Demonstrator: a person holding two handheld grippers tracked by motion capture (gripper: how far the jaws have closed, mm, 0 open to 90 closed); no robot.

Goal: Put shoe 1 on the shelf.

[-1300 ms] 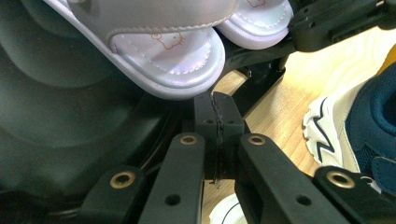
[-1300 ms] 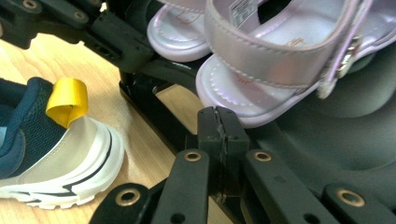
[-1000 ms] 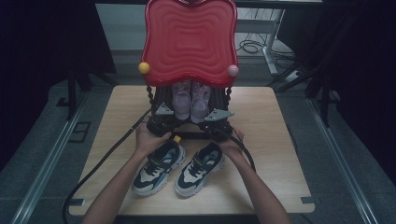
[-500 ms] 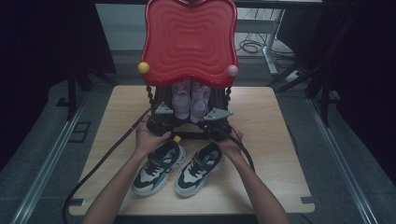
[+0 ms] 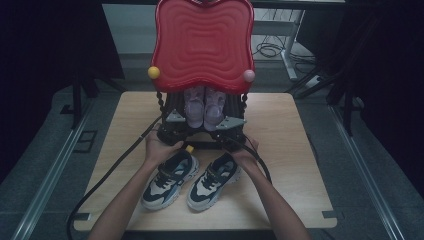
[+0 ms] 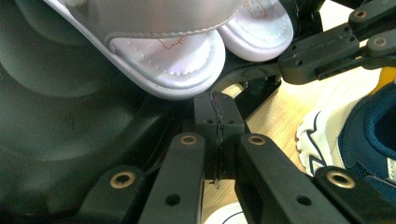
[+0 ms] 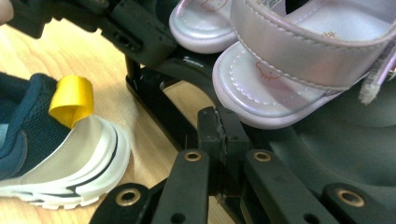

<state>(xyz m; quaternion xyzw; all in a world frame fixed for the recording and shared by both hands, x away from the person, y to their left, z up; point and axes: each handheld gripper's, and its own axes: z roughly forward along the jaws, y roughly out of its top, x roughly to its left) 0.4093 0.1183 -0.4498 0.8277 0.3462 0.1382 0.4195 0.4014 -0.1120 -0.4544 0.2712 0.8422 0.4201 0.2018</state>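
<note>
A pair of pale purple sandals (image 5: 204, 107) sits toes toward me on a black rack (image 5: 175, 107) under a red wavy panel (image 5: 202, 45). In front of it, two navy and white sneakers (image 5: 169, 177) (image 5: 214, 180) lie side by side on the wooden table (image 5: 285, 130). My left gripper (image 5: 172, 131) is at the rack's foot, left of the sandals; its jaws are shut with nothing between them (image 6: 217, 122), just under a sandal toe (image 6: 177, 65). My right gripper (image 5: 231, 132) mirrors it on the right, also shut and empty (image 7: 219, 133) below a sandal (image 7: 280, 88).
A yellow ball (image 5: 154, 72) and a pink ball (image 5: 248, 76) hang at the red panel's lower corners. A black cable (image 5: 115, 165) trails off the table's left front. One sneaker has a yellow heel loop (image 7: 72, 100). Bare wood lies at the table's left and right sides.
</note>
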